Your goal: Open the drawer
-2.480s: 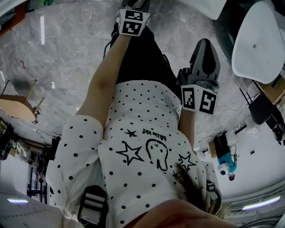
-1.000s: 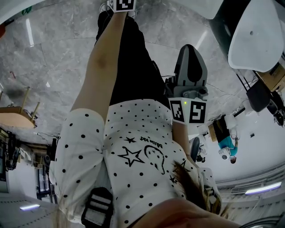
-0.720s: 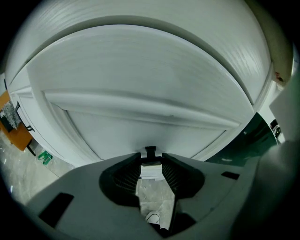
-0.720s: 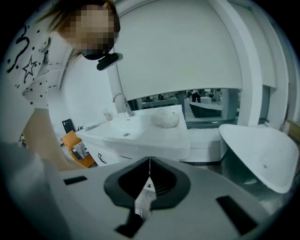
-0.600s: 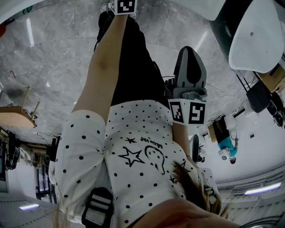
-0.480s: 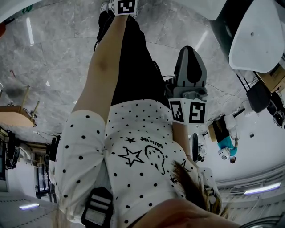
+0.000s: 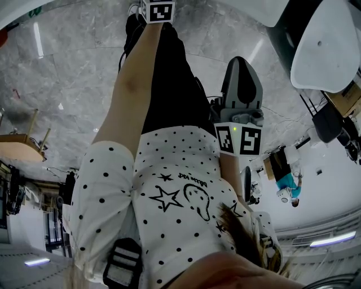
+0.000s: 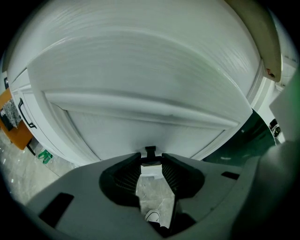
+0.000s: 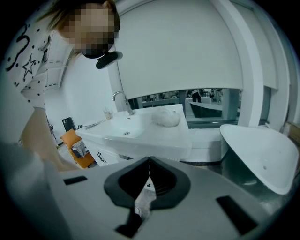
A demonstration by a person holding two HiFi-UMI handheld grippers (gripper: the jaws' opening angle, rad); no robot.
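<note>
A white drawer front (image 8: 140, 70) with a raised ledge fills the left gripper view. My left gripper (image 8: 151, 161) is up against its lower part. A small black handle (image 8: 150, 152) sits between the fingertips, and both tips touch it. The head view shows only this gripper's marker cube (image 7: 158, 10), at the top edge at the end of the outstretched left arm. My right gripper (image 7: 240, 62) hangs over the marble floor beside the person's leg. Its jaws are shut with nothing in them.
The right gripper view shows a white vanity with sink and tap (image 9: 136, 133), an orange seat (image 9: 77, 150) beside it and a white tub rim (image 9: 262, 154) at right. A wooden stool (image 7: 20, 144) stands on the grey marble floor (image 7: 67, 73).
Since 2.5 s ago the left gripper has moved up to the frame's top edge and the right gripper has shifted slightly left. Over the last second nothing has moved.
</note>
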